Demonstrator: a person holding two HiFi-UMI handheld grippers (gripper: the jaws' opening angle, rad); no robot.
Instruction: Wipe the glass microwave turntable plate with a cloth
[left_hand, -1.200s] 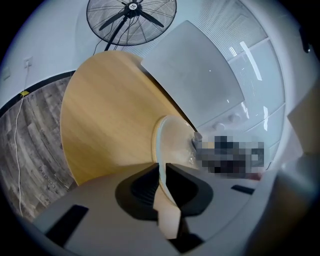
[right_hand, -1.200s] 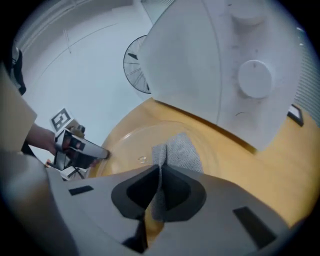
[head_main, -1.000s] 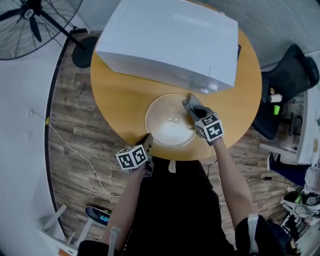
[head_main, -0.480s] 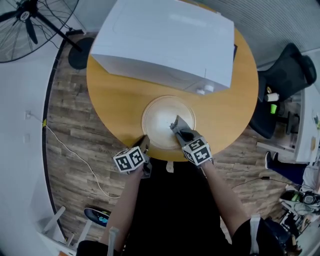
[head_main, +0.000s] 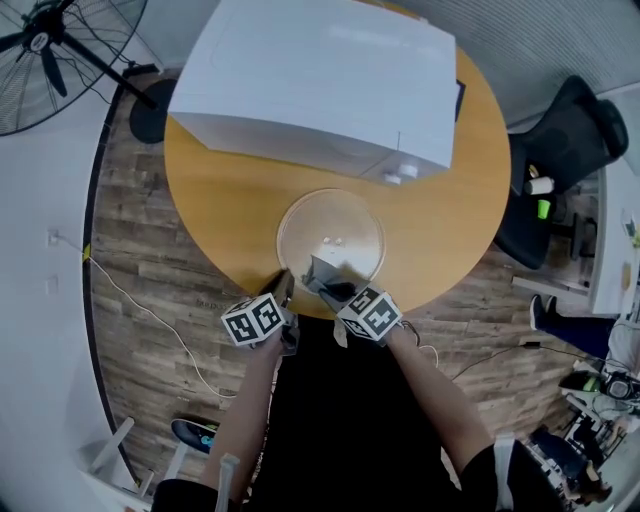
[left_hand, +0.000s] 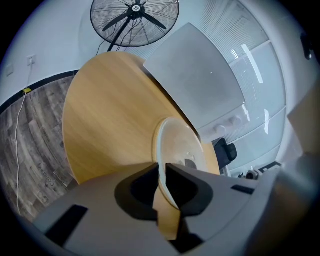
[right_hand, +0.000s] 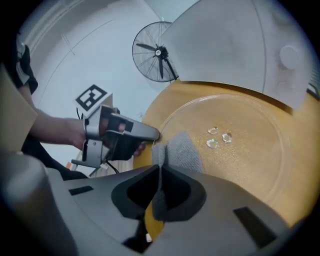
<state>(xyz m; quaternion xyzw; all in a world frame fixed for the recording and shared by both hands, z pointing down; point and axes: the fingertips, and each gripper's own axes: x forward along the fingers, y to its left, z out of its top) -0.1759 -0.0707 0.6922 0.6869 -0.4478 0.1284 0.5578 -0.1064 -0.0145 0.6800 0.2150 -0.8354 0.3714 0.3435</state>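
Note:
The round glass turntable plate (head_main: 345, 225) lies flat on the round wooden table (head_main: 220, 200) in front of the white microwave (head_main: 320, 70). My left gripper (head_main: 283, 282) is shut on the plate's near left rim (left_hand: 159, 150); that rim runs edge-on between its jaws in the left gripper view. My right gripper (head_main: 322, 275) is shut on a grey cloth (right_hand: 181, 150) and presses it onto the plate's near left part, close beside the left gripper (right_hand: 125, 135). Three small glass feet (right_hand: 219, 136) show at the plate's (right_hand: 250, 145) centre.
A standing fan (head_main: 55, 45) is on the floor at the back left. A dark office chair (head_main: 560, 160) stands to the right of the table. A white cable (head_main: 140, 300) trails over the wooden floor at the left.
My right gripper has dragged the cloth from the plate's far right edge across the glass to its near left part. The left gripper has kept its hold on the rim.

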